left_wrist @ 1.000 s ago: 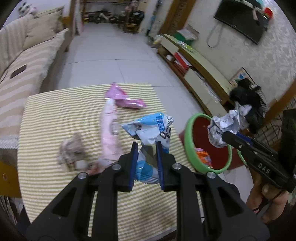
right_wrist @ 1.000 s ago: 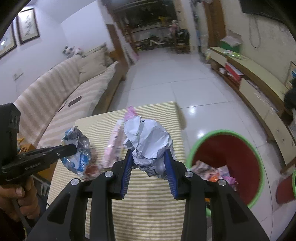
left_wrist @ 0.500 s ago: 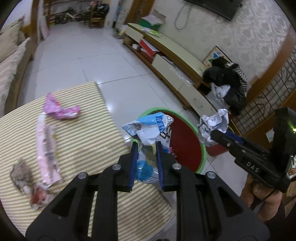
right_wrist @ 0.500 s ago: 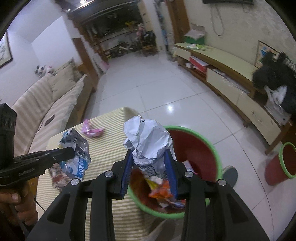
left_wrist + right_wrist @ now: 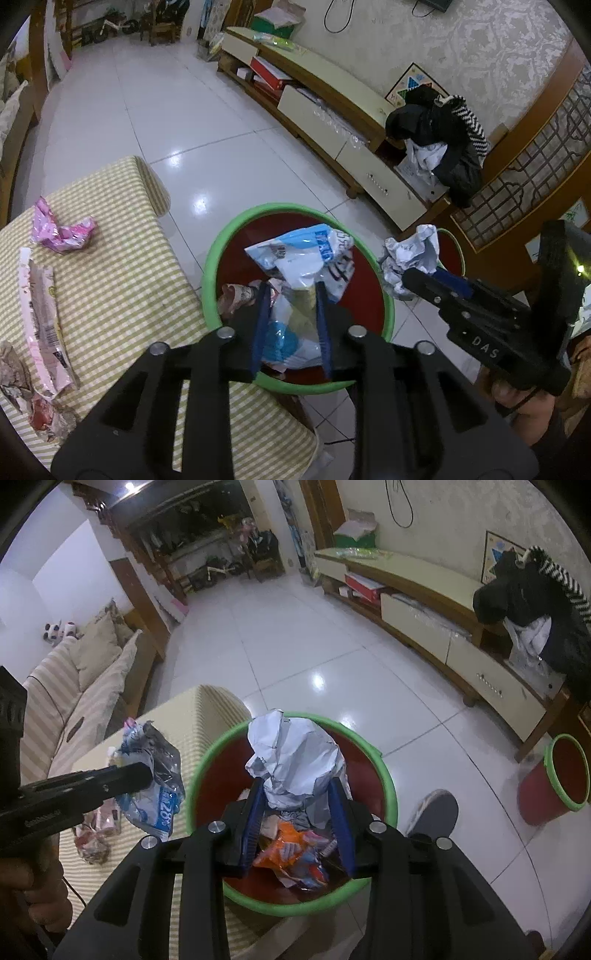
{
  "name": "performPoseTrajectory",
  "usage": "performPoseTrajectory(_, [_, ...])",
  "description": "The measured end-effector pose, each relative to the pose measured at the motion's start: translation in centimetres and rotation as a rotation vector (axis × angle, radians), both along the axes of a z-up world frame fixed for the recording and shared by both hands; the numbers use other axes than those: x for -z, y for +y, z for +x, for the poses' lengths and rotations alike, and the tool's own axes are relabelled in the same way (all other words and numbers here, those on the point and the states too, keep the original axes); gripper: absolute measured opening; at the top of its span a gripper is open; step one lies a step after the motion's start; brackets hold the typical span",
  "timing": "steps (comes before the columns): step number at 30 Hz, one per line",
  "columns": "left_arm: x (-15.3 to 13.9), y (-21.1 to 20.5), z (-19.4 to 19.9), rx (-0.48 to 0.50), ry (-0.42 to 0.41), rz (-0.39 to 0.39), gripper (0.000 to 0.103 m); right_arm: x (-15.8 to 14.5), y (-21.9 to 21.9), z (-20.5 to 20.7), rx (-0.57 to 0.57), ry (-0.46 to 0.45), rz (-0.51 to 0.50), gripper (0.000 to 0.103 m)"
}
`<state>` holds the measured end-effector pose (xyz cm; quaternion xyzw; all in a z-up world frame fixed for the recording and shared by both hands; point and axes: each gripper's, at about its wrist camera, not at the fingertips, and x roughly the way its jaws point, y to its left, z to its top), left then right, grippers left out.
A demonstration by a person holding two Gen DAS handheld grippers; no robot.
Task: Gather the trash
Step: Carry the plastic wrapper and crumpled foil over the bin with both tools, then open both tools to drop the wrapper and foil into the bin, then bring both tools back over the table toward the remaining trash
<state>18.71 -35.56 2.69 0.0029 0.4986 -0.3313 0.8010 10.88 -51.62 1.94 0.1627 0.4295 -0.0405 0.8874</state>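
Note:
A red bin with a green rim [image 5: 214,266] stands on the floor against the table's right edge, with wrappers lying in it. My left gripper [image 5: 290,288] hangs over the bin, its jaws opening; a crinkled blue and white wrapper [image 5: 303,254] still stands pinched between the pads. In the right wrist view my right gripper [image 5: 296,786] is shut on a crumpled white paper ball [image 5: 291,753], also above the bin [image 5: 388,786]. Each gripper shows in the other's view: the right one [image 5: 417,277] with its paper ball [image 5: 406,258], the left one [image 5: 144,771] with the wrapper [image 5: 159,775].
On the yellow striped tablecloth [image 5: 110,288] lie a crumpled pink wrapper [image 5: 59,230], a long pink packet [image 5: 40,310] and brownish scraps [image 5: 44,413]. A second red bin [image 5: 565,775] stands by the low cabinet [image 5: 461,642]. A shoe [image 5: 436,812] rests beside the near bin.
Both grippers have swung to the right, from over the table to over the bin, carrying the wrapper and the paper ball. The left jaws stand slightly wider than before.

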Motion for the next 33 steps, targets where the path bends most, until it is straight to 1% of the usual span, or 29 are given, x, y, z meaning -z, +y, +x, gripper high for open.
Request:
performPoseTrajectory(2, [0.3,-0.1,0.2,-0.003,0.006,-0.003,0.024,0.2,0.1,0.2,-0.001,0.005,0.001,0.035])
performPoseTrajectory(4, [0.3,-0.2,0.3,-0.007,0.007,-0.005,0.024,0.2,0.1,0.3,0.003,0.007,-0.008,0.038])
performPoseTrajectory(5, [0.3,-0.2,0.4,-0.013,0.006,-0.007,0.03,0.3,0.0,0.4,0.006,0.01,-0.011,0.041])
performPoseTrajectory(6, [0.2,0.0,0.4,-0.018,0.005,-0.014,0.044,0.3,0.0,0.4,0.01,0.008,-0.01,0.048])
performPoseTrajectory(7, [0.0,0.3,0.5,-0.03,-0.001,-0.022,0.053,0.2,0.0,0.4,0.014,0.001,-0.007,0.054])
performPoseTrajectory(8, [-0.2,0.5,0.6,-0.04,-0.007,-0.029,0.066,0.2,0.0,0.4,0.015,-0.001,-0.008,0.056])
performPoseTrajectory(9, [-0.4,0.8,0.7,-0.049,-0.009,-0.036,0.073,0.2,0.1,0.4,0.015,-0.004,-0.009,0.061])
performPoseTrajectory(10, [-0.5,1.1,0.8,-0.06,-0.006,-0.044,0.077,0.1,0.1,0.3,0.016,-0.007,-0.012,0.065])
performPoseTrajectory(12, [-0.6,1.7,1.0,-0.083,-0.003,-0.046,0.087,0.0,0.3,0.3,0.014,-0.011,-0.014,0.069])
performPoseTrajectory(15, [-0.9,2.9,1.2,-0.125,-0.007,-0.044,0.097,-0.5,0.7,0.2,0.013,-0.031,-0.021,0.083])
performPoseTrajectory(18, [-1.4,4.0,1.4,-0.163,-0.02,-0.032,0.097,-0.9,1.3,0.2,0.007,-0.041,-0.029,0.092])
performPoseTrajectory(19, [-1.5,4.5,1.5,-0.177,-0.021,-0.024,0.097,-1.0,1.7,0.2,0.001,-0.043,-0.035,0.093])
performPoseTrajectory(24, [-1.8,7.3,1.2,-0.23,-0.036,-0.005,0.097,-1.5,4.1,0.4,-0.034,-0.048,-0.049,0.096])
performPoseTrajectory(28, [-2.2,10.3,0.8,-0.274,-0.045,0.0,0.098,-1.8,6.3,0.9,-0.072,-0.052,-0.051,0.096])
performPoseTrajectory(33, [-2.4,14.6,0.2,-0.337,-0.051,-0.004,0.097,-2.5,10.3,1.6,-0.133,-0.061,-0.061,0.096])
